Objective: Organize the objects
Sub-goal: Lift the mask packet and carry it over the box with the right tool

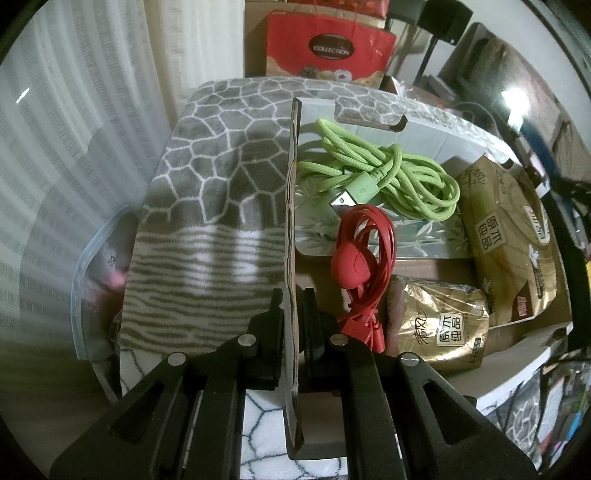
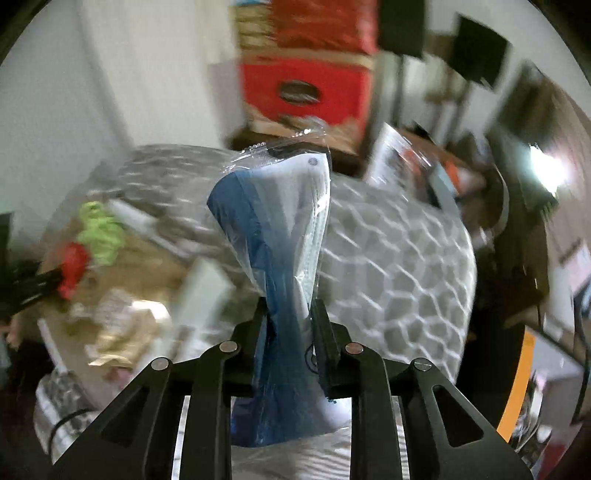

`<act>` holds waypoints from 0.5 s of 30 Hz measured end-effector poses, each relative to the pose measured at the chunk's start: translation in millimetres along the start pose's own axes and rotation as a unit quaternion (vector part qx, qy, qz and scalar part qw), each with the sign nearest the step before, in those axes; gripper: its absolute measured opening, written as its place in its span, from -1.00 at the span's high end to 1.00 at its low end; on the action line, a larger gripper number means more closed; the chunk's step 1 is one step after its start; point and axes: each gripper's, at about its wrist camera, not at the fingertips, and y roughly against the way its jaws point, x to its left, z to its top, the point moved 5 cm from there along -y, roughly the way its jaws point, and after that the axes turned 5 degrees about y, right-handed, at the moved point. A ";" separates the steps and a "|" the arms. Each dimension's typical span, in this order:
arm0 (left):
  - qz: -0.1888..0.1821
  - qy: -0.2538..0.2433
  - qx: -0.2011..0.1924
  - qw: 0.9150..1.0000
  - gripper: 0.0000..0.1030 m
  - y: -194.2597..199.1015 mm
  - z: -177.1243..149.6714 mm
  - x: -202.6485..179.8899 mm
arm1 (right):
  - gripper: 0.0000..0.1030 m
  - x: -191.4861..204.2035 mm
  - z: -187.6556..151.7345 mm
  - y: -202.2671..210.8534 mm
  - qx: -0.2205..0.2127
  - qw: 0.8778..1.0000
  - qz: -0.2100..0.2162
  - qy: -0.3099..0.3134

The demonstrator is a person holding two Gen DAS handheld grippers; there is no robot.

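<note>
Behind my worktop's far edge stands a red gift bag against stacked cardboard boxes. A pale pleated curtain hangs left; a bright lamp glares right.

Both wrist views — steeply downward, close

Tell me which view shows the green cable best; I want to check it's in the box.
The left wrist view: the green cable lies sharp and coiled inside the box, behind the red cable. The right wrist view shows it only as a blurred green patch at left.
</note>
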 end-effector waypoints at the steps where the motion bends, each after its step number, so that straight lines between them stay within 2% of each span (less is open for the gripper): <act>1: 0.000 0.000 0.000 1.000 0.86 0.0 0.0 0.0 | 0.56 13.1 6.3 4.0 -0.004 1.000 0.006 0.017; 7: -0.003 0.000 0.001 1.000 0.86 -0.4 0.3 1.0 | 0.52 92.7 28.1 8.8 -0.007 0.992 0.049 0.119; 15: -0.007 0.002 0.002 1.000 0.87 -0.6 -0.4 1.7 | 0.43 180.2 28.6 -11.3 0.018 0.962 0.080 0.260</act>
